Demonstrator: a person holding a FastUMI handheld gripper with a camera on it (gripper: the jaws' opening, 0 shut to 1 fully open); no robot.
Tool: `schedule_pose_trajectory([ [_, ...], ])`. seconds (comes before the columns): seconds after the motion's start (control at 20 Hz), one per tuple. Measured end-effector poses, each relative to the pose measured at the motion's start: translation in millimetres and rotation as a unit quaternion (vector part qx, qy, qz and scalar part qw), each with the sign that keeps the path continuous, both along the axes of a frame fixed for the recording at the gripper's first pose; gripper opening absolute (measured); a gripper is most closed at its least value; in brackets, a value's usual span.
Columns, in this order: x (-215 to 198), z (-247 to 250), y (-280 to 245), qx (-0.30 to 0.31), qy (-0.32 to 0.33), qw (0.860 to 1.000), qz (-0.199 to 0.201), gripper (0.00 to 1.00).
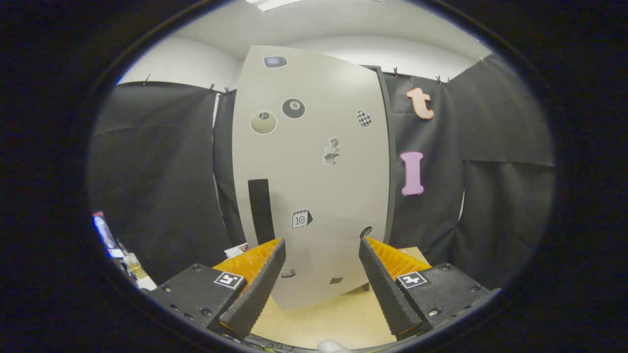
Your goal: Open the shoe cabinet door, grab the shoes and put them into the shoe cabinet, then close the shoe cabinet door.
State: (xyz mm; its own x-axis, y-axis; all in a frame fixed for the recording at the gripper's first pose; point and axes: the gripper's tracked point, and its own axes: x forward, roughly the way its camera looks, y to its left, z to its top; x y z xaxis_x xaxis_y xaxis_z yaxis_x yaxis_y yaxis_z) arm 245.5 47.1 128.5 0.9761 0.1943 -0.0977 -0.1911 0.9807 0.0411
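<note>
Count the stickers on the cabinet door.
9 stickers on the door, scattered from top to bottom; the low right-edge one is partly hidden behind a finger of the open gripper, so more may be hidden.

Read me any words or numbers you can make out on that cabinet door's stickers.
"8": black ball sticker on the cabinet door.
"10": calendar sticker, just ahead of the gripper, whose fingers are open and hold nothing.
Pale ball sticker: mark too blurred to read.
Other stickers: no readable text.
</note>
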Motion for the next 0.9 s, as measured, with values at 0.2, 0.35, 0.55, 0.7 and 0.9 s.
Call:
schedule_pose_trajectory([
  [0.2, -12, 7, -1, -0.003, 0.002, 1.0, 0.003, 0.99],
  [0.35, -26, 26, -8, -0.007, -0.006, 1.0, -0.004, 0.99],
  [0.55, -53, 59, -30, 0.0, -0.019, 0.999, -0.037, 0.99],
  [0.7, -77, 85, -42, 0.01, -0.032, 0.998, -0.053, 0.99],
  [0.9, -110, 111, -64, 0.017, -0.048, 0.996, -0.079, 0.99],
])
